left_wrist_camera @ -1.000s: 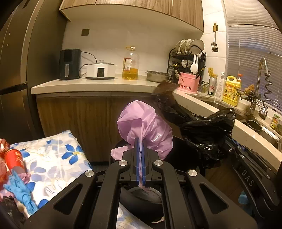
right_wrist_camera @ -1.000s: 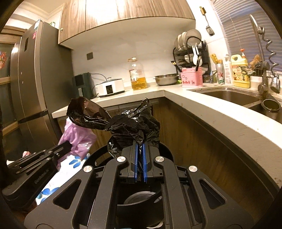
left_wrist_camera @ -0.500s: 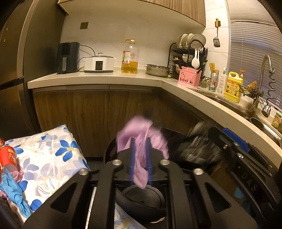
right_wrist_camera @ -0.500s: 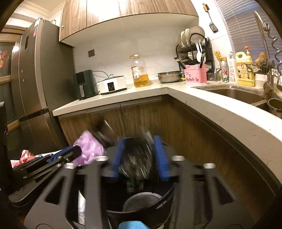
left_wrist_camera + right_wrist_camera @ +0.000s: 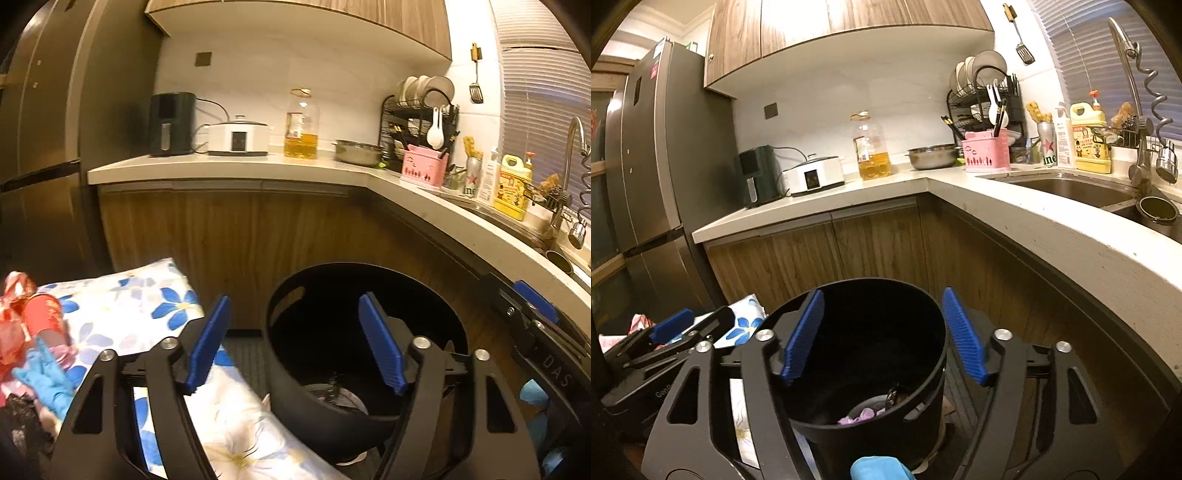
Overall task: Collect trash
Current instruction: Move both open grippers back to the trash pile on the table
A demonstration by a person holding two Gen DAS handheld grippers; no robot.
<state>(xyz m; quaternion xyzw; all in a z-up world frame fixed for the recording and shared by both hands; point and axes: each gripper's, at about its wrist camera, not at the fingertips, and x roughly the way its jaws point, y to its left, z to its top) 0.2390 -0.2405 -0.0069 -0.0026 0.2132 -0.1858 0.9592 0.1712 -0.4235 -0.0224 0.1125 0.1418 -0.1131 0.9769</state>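
Note:
A black trash bin (image 5: 314,417) (image 5: 871,417) stands on the floor by the cabinets. The pink plastic bag (image 5: 858,416) lies at its bottom with the black bag (image 5: 894,398) beside it. My left gripper (image 5: 295,349) is open and empty, above the bin's left rim. My right gripper (image 5: 882,336) is open and empty, directly over the bin. More trash lies on the floral cloth (image 5: 147,317) at the left: a red cup (image 5: 48,319), a red-white wrapper (image 5: 16,288) and a blue glove (image 5: 46,378).
Wooden cabinets and a pale L-shaped counter (image 5: 1034,221) enclose the bin at back and right. The counter holds an oil bottle (image 5: 301,125), cooker, pan and dish rack; a sink (image 5: 1067,188) is at the right. A fridge (image 5: 646,177) stands at the left.
Both grippers opened. The pink bag left the left gripper and the black bag left the right gripper; both dropped into the bin.

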